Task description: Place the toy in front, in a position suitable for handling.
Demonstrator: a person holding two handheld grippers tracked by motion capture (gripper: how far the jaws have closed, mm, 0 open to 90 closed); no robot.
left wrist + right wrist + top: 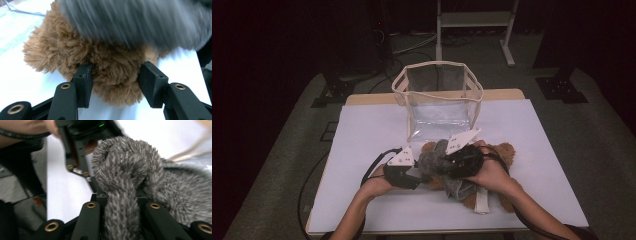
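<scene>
Teddy bear (502, 152), brown and shaggy, lies on the white desk (362, 135) near its front edge, just in front of the clear bag (439, 100), with a grey fuzzy garment (432, 160) draped over it. Going from the left: the left gripper (412, 172) comes in low from the bear's left side, and its own view shows its jaws half open, clamped on a lump of the brown fur (115, 82), both pads pressing in. To the right, the right gripper (447, 162) lies across the top of the toy, jaws narrow and pinching a fold of the grey cloth (120, 215) (the left gripper shows just behind it there). A pale strap (483, 202) lies under the bear near the right forearm.

My reading is that the work is at an early-to-middle stage: both grips are set, one steadying the bear, the other on its garment. The bag stands open and empty, so packing, if that is the aim, is not yet begun.
</scene>
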